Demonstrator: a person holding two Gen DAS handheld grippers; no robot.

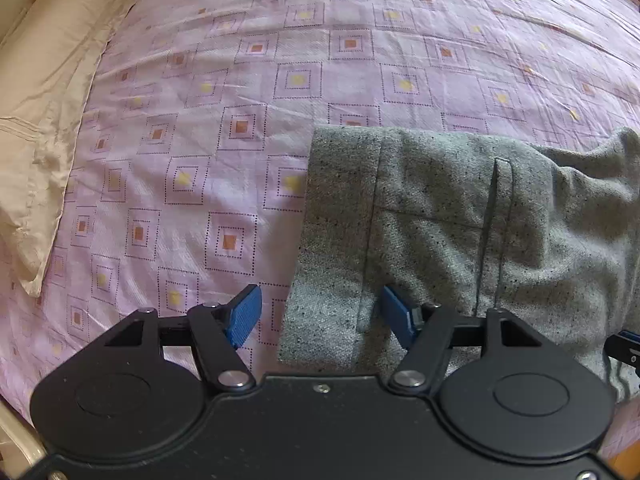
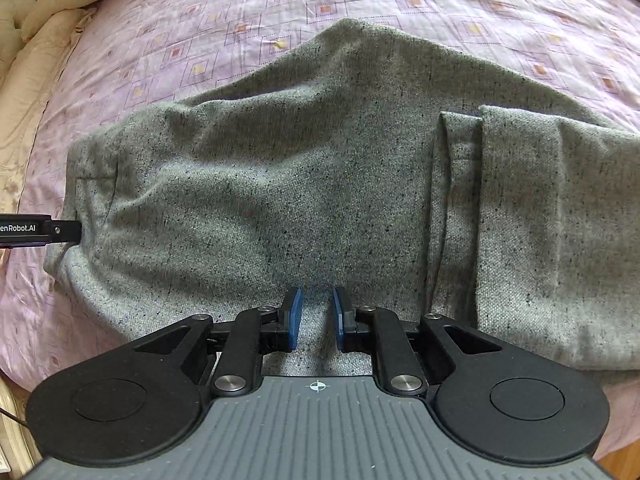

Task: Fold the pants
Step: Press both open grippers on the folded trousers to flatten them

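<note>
Pants (image 2: pixel 320 184): folded (partly) on bed (image 1: pixel 280 60); left gripper (image 1: pixel 320 316) wide, empty; right gripper (image 2: pixel 317 316) narrowly parted, grip unclear.

the pants (image 2: pixel 304 168) are grey-green tweed flecked with small dark specks. the bedsheet (image 1: pixel 280 40) is pale lilac-pink, printed with dotted dark nested squares whose centres are yellow or rust-orange. the pillow (image 1: pixel 44 92) is plain beige, slightly glossy. the left claw (image 1: pixel 320 316) has black arms and blue ribbed pads; the right claw (image 2: pixel 318 316) is also black with blue pads.
</note>
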